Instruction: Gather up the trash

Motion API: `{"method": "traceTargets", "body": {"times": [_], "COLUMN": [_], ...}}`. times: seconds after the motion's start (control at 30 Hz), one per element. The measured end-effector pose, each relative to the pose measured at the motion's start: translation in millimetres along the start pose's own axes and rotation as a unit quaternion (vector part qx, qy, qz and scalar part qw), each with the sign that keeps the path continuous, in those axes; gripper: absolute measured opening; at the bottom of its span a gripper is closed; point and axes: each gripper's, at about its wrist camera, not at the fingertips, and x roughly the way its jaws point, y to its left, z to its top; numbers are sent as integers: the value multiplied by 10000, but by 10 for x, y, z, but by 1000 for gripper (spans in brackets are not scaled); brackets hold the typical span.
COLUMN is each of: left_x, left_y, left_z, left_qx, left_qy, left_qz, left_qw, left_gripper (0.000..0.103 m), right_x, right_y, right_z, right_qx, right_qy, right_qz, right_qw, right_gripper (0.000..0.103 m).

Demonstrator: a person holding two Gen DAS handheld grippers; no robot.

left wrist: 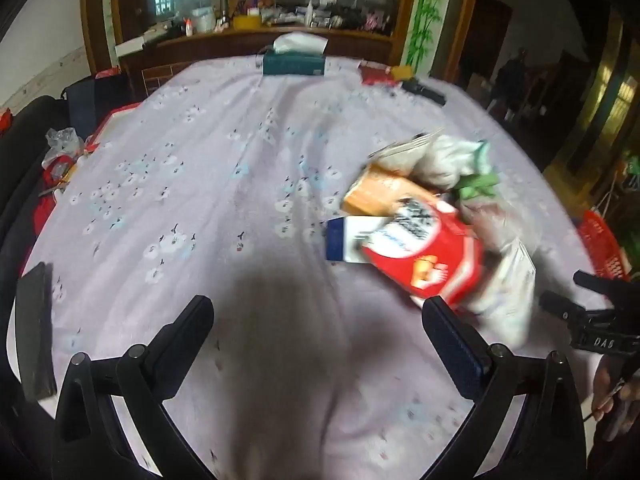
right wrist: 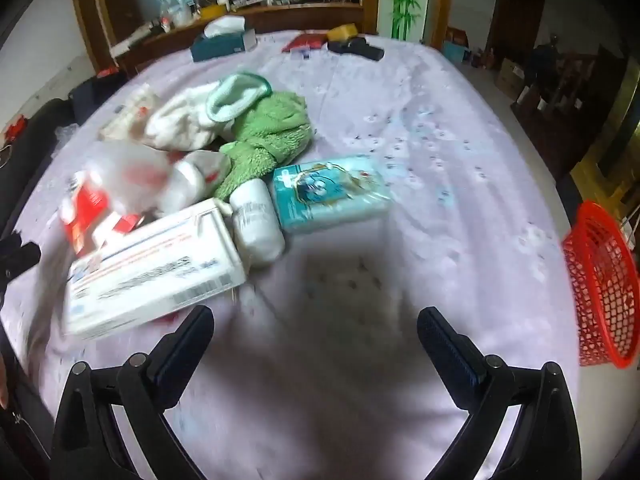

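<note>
Right wrist view alone shows teal tissue pack, white bottle.

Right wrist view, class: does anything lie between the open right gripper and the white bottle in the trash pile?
Nothing visible does. The right gripper is open over bare tablecloth; the white bottle lies ahead-left, touching the white box.

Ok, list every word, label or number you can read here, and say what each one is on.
"DAG": white letters on the right gripper, seen from the left wrist; the last letter is unsure.
White box: lines of print and a barcode, too blurred to read.
White bottle: dark print, blurred.
Red packet: black characters, blurred.
Teal pack: picture only, no legible text.
</note>
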Motion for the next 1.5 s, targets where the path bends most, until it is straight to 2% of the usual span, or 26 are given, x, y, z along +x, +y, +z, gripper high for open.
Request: {"method": "traceTargets", "body": {"times": [0.07,0.13,0.2,0.33,0.4,0.7,0.9,1.5], "left_x": [-188,-337,-383,-488,-532,-597,-581,-526], "left_y": [-88,-202,-324,-406,-445,-675,-728,-669], "left_z": [-104,-222,-288,-431,-493,-806,-800,-770], "left_qx": [125,248,278,13,-48,275,378,400], "left_qy": [-415,-822,-1117,-1435,-1592,-1595,-1605,-1461], "left_qz": [112,472,657,540,561,416,449,343], "left_qw": [9990,9952,9912,9882,9856,9859,9853,9879], "left_gripper": [103,103,103,103,103,103,103,103], "right_x": [-176,-360,-618,-851,-918,-906,-947,-913], "right_y": [-22,-19,-23,78,133,145,187,132], "right_z": [-100,-214,-343,-543,-658,-837,-831,-840], "right_qx": [-25,-18,96,251,216,251,149,194], "right_qy": [-271,-627,-1156,-1720,-1834,-1816,-1932,-1834], "right_qz": [11,6,-127,-231,-345,-351,-493,-626], "right_qw": [9996,9980,9932,9845,9822,9824,9798,9808], "right_gripper": [103,103,103,103,103,103,103,103]}}
